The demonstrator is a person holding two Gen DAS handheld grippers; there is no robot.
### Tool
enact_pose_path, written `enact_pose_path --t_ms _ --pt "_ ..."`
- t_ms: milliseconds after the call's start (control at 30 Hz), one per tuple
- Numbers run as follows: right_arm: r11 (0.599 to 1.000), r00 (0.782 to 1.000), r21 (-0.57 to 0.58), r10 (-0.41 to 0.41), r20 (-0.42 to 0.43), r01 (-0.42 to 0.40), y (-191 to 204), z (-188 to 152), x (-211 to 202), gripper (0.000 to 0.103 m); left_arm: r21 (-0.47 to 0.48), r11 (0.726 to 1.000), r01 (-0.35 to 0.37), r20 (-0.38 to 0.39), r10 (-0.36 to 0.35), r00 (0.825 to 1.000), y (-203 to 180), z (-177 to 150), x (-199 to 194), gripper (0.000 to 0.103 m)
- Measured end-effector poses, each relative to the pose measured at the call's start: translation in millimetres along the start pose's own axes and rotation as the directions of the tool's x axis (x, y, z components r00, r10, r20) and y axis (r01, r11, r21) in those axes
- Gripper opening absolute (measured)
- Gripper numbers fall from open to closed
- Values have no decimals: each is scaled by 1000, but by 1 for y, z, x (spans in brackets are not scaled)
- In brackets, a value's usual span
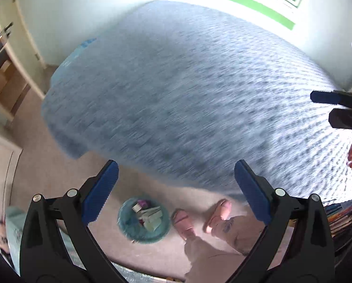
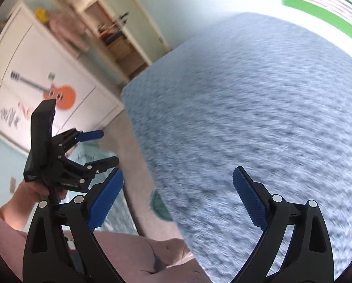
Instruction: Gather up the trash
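Observation:
A teal trash bin (image 1: 143, 219) stands on the carpet below the bed's near edge, holding several pieces of paper and wrapper trash (image 1: 150, 214). My left gripper (image 1: 176, 188) is open and empty, held above the bin and the bed edge. It also shows in the right wrist view (image 2: 98, 147), open. My right gripper (image 2: 178, 195) is open and empty over the bed; its fingers (image 1: 327, 97) show at the right edge of the left wrist view. A sliver of the bin (image 2: 160, 204) peeks out beside the bed. No loose trash shows on the bed.
A large bed with a blue-grey knit cover (image 1: 187, 89) fills both views. The person's feet in pink slippers (image 1: 183, 221) stand beside the bin. A white wardrobe with a guitar sticker (image 2: 57, 94), open shelves (image 2: 114, 35), and books (image 1: 341, 219) ring the room.

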State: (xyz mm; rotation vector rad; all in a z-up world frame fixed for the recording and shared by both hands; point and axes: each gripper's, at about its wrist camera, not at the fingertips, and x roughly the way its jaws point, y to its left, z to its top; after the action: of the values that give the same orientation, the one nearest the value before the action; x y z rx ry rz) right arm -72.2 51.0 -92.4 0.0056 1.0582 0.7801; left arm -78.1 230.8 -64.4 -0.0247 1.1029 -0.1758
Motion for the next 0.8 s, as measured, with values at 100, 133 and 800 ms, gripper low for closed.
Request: enact_pose_path --t_ms 100,133,800 --pt "998 998 41 -50 34 49 -18 -9 -22 93 41 999 28 12 -28 1000 -27 17 3 96" --pt "996 997 56 -71 37 68 -25 -11 -27 93 47 998 46 12 -47 999 -34 21 3 96" --pt "882 897 336 -405 176 332 -130 -99 -151 93 311 939 148 9 -158 987 -214 98 33 96"
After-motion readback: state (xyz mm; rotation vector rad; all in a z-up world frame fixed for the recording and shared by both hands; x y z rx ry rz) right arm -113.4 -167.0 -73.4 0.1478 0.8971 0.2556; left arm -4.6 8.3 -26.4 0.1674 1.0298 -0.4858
